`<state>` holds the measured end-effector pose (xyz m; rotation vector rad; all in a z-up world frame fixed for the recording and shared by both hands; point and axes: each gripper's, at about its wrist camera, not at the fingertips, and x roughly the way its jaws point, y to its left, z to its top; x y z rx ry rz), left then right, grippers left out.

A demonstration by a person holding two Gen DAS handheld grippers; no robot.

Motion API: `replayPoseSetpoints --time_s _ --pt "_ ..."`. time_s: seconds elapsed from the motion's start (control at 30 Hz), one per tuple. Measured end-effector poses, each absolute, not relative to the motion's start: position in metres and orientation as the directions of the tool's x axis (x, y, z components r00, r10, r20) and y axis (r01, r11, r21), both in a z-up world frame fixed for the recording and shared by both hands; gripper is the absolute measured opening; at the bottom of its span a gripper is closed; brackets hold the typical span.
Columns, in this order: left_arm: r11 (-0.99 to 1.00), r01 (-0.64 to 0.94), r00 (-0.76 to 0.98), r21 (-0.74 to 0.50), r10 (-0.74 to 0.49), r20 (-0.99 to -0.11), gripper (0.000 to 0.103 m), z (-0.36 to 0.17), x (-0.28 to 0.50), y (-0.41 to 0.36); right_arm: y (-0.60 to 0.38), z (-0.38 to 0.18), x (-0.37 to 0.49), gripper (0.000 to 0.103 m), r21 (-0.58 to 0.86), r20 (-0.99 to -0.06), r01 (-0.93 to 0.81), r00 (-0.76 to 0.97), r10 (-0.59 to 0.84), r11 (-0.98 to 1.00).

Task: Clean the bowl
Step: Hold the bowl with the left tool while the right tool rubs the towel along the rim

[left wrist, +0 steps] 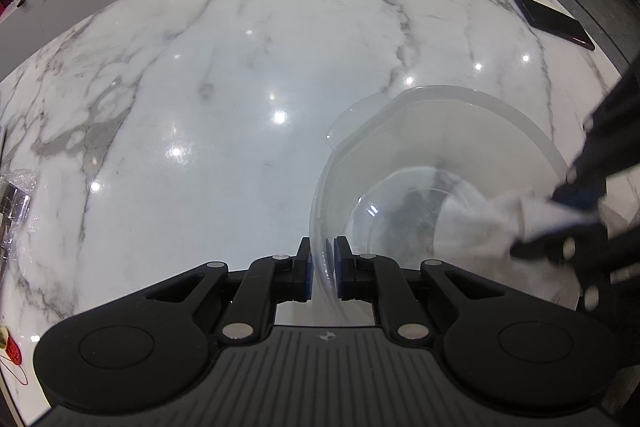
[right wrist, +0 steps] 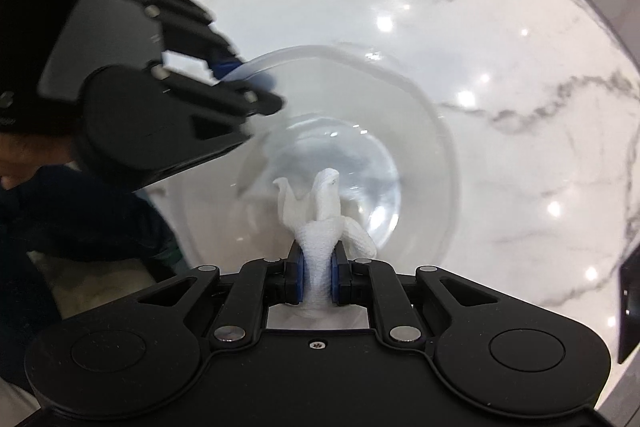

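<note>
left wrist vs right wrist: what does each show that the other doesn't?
Left wrist only: the left tongs shut on the clear bowl at its near rim, a black phone at the far table edge, and crinkled plastic wrap at left.

Right wrist only: the right tongs shut on the white cloth, seen close, with its free end down inside the bowl.

Both: the bowl, the cloth, the marble table and each other's tongs.

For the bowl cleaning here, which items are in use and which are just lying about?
In use:
- clear bowl, rim pinched by the left claw
- white paper towel, held in the right claw, down inside the bowl

Lying about:
- black phone
- crumpled clear wrapper
</note>
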<state>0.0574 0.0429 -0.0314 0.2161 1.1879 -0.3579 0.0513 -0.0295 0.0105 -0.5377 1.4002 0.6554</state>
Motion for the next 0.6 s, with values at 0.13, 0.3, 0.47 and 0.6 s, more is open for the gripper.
replayPoseSetpoints --time_s 0.13,0.3,0.47,0.6 --pt "0.922 0.386 0.326 -0.022 -0.159 -0.932 0.009 -0.032 0.057 0.044 -0.034 0.011 0.062 0.01 -0.014 -0.992 -0.672 0.104 0.076 0.74" --pt "0.921 0.39 0.325 -0.019 -0.157 -0.933 0.011 -0.032 0.057 0.043 -0.046 0.007 0.084 0.01 -0.017 -0.989 -0.635 0.123 0.079 0.772" --pt "0.919 0.394 0.328 -0.017 -0.157 -0.932 0.011 -0.032 0.056 0.042 -0.063 0.016 0.095 0.01 -0.039 -0.982 -0.63 0.166 0.086 0.776" --pt "0.917 0.399 0.329 -0.019 -0.163 -0.93 0.011 -0.032 0.055 0.042 -0.063 0.014 0.107 0.01 -0.045 -0.976 -0.625 0.194 0.1 0.779"
